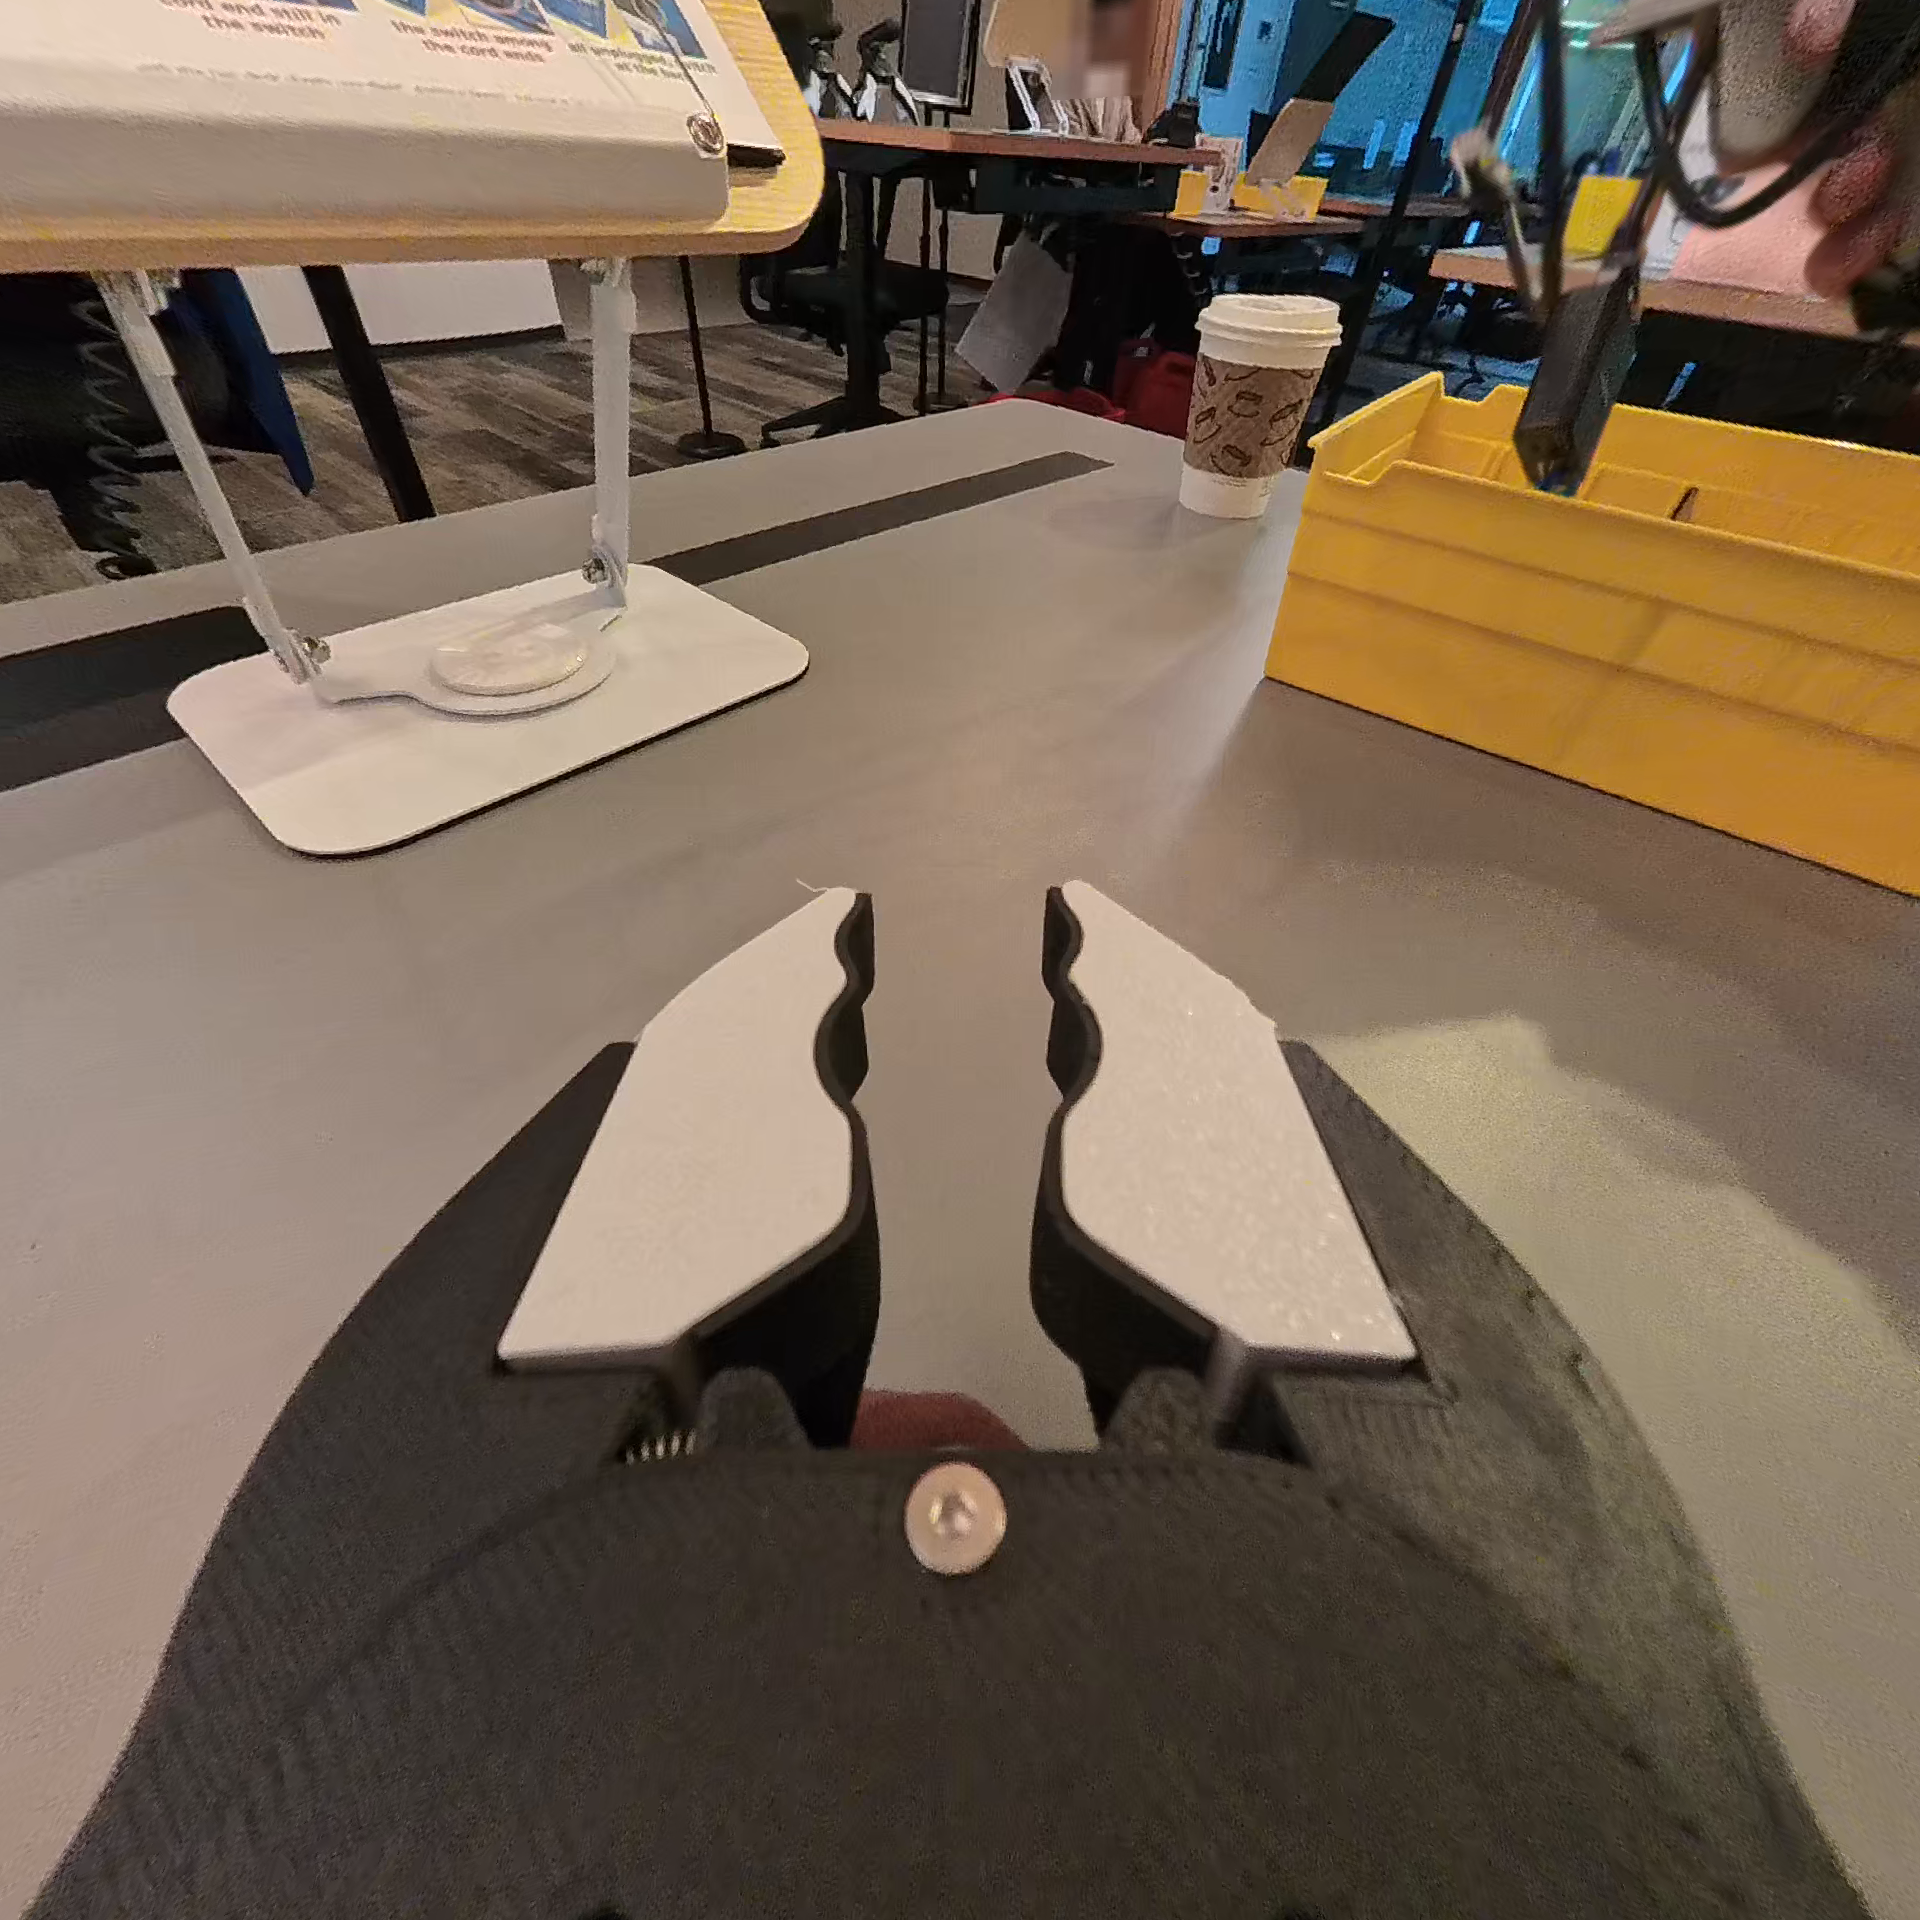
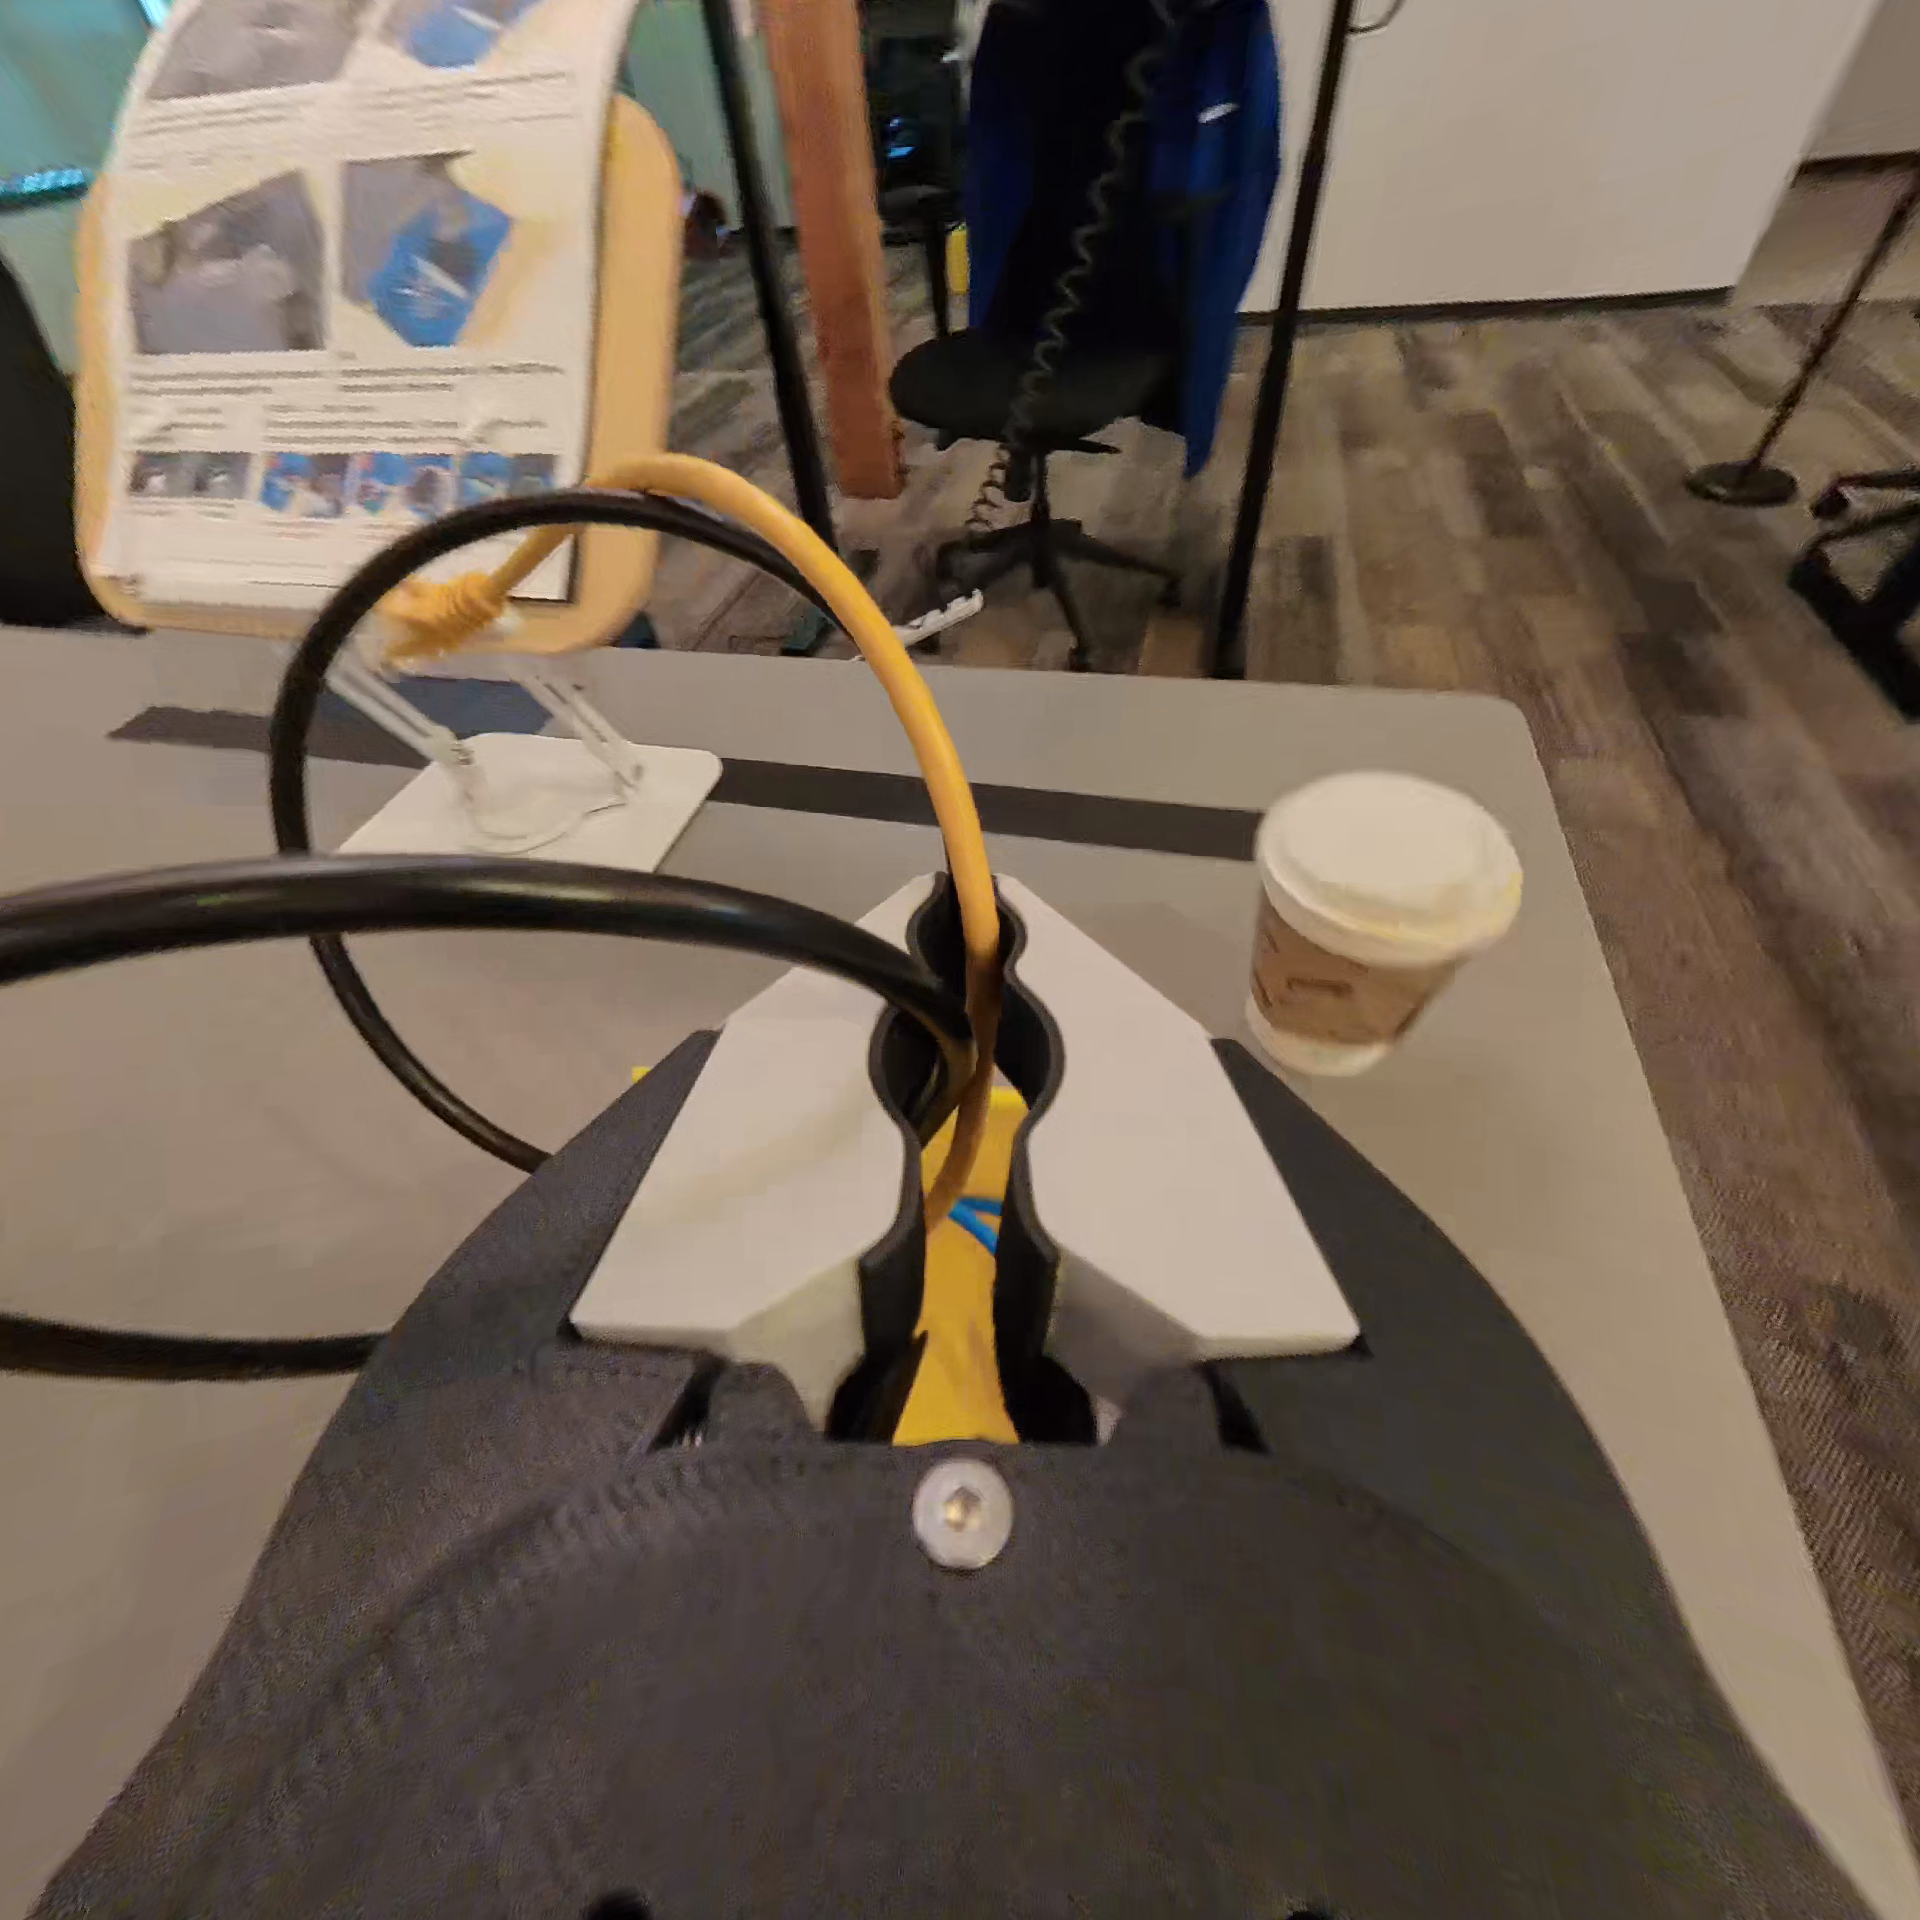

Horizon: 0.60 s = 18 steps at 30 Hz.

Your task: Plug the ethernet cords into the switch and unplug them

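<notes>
My left gripper (image 1: 958, 914) is open and empty, low over the grey table (image 1: 1039, 675). My right gripper (image 2: 966, 904) is shut on a yellow ethernet cord (image 2: 914, 727) and a black cord (image 2: 416, 894) and holds them up in the air. The yellow cord arcs up and back, and its plug (image 2: 442, 613) hangs free at the left. The black cord loops out to the left. A blue cord (image 2: 977, 1210) shows below, between the fingers. In the left wrist view a black boxy device (image 1: 1574, 395), apparently the switch, dangles from cords above the yellow bin (image 1: 1610, 623).
A lidded paper coffee cup (image 1: 1257, 405) stands on the table behind the bin; it also shows in the right wrist view (image 2: 1371, 925). A white stand (image 1: 488, 717) holding an instruction sheet is at the far left. A hand (image 1: 1860, 197) is at top right. Some 45 cm of space lies between my two pairs of fingers.
</notes>
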Available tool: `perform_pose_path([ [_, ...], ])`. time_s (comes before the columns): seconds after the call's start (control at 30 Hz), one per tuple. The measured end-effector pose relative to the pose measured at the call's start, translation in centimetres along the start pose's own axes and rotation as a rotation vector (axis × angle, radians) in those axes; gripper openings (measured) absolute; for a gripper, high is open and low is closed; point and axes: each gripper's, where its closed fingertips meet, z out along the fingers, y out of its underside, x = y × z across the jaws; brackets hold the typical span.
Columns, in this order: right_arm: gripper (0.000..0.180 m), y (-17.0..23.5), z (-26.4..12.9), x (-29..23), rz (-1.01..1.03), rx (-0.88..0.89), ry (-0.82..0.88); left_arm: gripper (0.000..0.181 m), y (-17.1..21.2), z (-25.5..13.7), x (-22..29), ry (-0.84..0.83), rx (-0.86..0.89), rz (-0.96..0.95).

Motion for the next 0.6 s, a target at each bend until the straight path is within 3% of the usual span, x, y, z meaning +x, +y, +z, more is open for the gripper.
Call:
perform_pose_path([
  [0.13, 0.001, 5.4, -0.4, 3.3, 0.038, -0.024, 0.140, 0.031, 0.3, 0.2, 0.4, -0.004, -0.013, 0.026],
  [0.37, 0.005, 14.1, 0.7, 4.5, -0.391, -0.535, 0.328, 0.031, 0.5, 0.5, 0.6, -0.018, -0.029, 0.054],
  [0.43, 0.006, 16.1, 0.4, 4.8, -0.466, -0.703, 0.354, 0.031, 0.6, 0.7, 0.7, -0.020, -0.038, 0.063],
  [0.6, 0.006, 19.5, 0.5, 4.9, -0.561, -0.932, 0.352, 0.031, 0.5, 0.7, 1.1, -0.018, -0.045, 0.091],
])
